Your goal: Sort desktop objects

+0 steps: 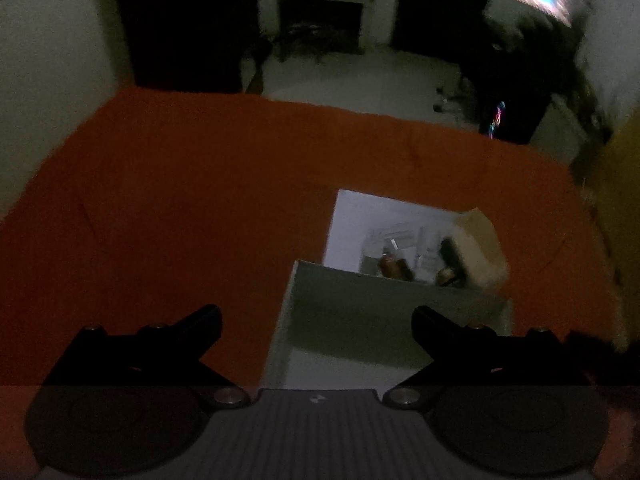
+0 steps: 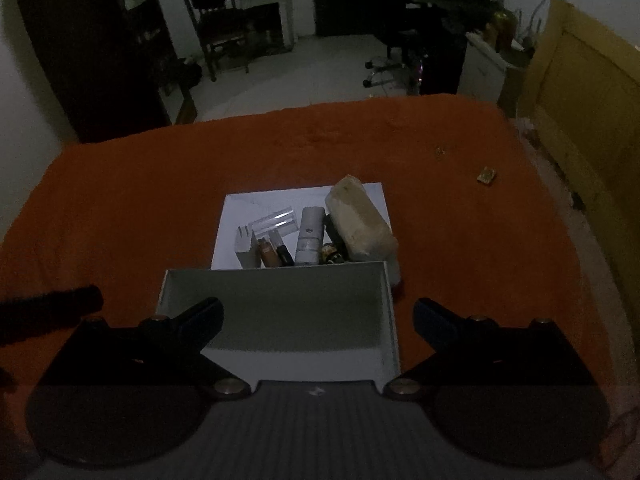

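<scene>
A white box [image 2: 276, 320] stands open on the orange cloth [image 2: 140, 200], seen again in the left wrist view [image 1: 360, 320]. Behind it a white sheet [image 2: 256, 208] carries a beige block [image 2: 360, 220], a white tube [image 2: 310, 236], a clear case [image 2: 274, 220], a small white box [image 2: 245, 250], a brown item [image 2: 268, 256] and a dark bottle [image 2: 332, 254]. My right gripper [image 2: 318, 316] is open and empty over the box. My left gripper [image 1: 316, 322] is open and empty above the box's left part. The beige block [image 1: 480, 248] also shows there.
Two small yellowish items [image 2: 486, 176] [image 2: 440, 151] lie on the cloth at the far right. A yellow wooden panel [image 2: 580, 100] stands at the right edge. A chair [image 2: 218, 20] and dark furniture stand beyond the far edge. The room is dim.
</scene>
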